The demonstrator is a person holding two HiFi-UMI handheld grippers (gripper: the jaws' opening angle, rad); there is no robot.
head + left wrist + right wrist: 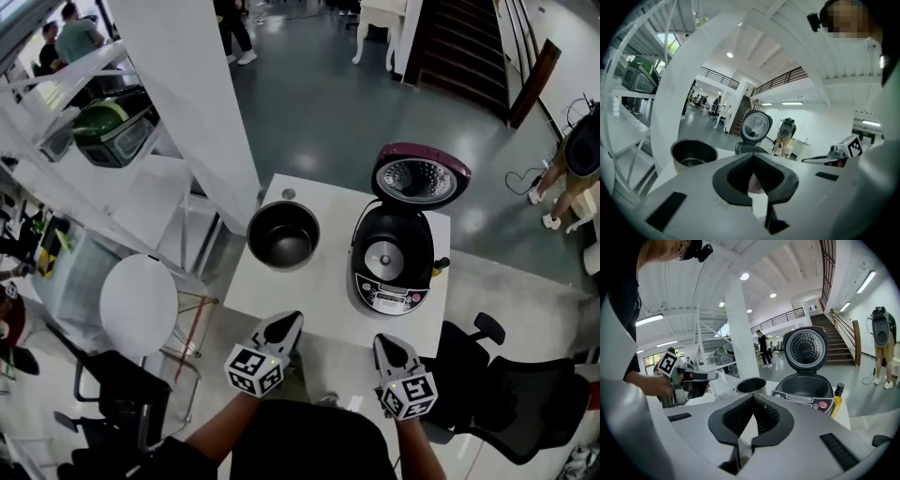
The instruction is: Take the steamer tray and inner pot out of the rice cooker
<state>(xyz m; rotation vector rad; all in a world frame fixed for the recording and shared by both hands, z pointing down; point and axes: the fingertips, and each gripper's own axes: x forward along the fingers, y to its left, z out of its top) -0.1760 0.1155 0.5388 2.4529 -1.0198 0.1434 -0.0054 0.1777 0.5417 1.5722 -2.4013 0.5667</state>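
Left gripper (pixel 291 321) and right gripper (pixel 383 341) both pinched together, empty, at the near desk (pixel 323 295) edge — likely done — inner pot (pixel 282 234) stands on the desk beside the open, hollow rice cooker (pixel 394 272); steamer tray not visible.

We see bright, even indoor light. In the right gripper view, round ceiling lamps (pixel 744 276) glow at twelve o'clock and a strip lamp (pixel 866 281) at two o'clock. In the head view the white table (pixel 319 300) is nearly washed out, the pot (pixel 283 234) shows a pale glint on its rim, and the floor (pixel 309 103) carries a soft sheen at twelve o'clock. Both gripper views bend straight lines: the pillar (pixel 668 117) curves at nine o'clock, and the corners go black. Shadows are faint.
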